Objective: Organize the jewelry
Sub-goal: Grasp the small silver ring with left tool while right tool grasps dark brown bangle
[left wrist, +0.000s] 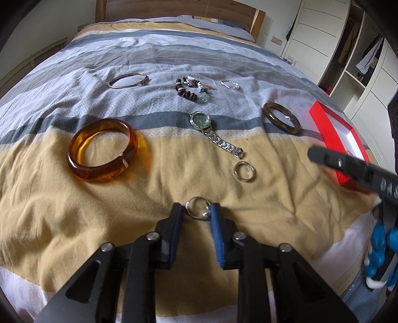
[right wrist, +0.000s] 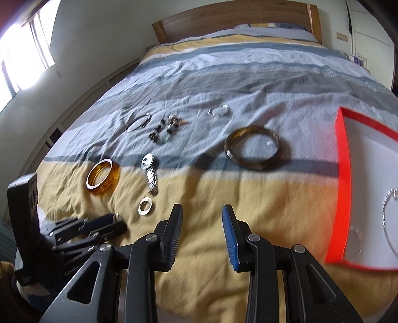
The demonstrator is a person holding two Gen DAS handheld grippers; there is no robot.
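Jewelry lies spread on a striped bedspread. My left gripper (left wrist: 197, 208) is shut on a small silver ring (left wrist: 198, 207) with a stone, held at its fingertips just above the yellow stripe. A second silver ring (left wrist: 244, 171) lies just beyond it, past it a silver watch (left wrist: 211, 129) with a green face. An amber bangle (left wrist: 102, 149) lies to the left and a dark brown bangle (left wrist: 281, 118) to the right. My right gripper (right wrist: 202, 213) is open and empty over the yellow stripe, left of a red box (right wrist: 344, 188) with a white lining that holds a thin chain (right wrist: 388, 223).
Farther back lie a thin silver bangle (left wrist: 128, 80), a beaded bracelet (left wrist: 191, 89) and a small silver bracelet (left wrist: 230, 85). A wooden headboard (right wrist: 233, 20) stands at the far end. A wardrobe with open shelves (left wrist: 348, 49) stands on the right.
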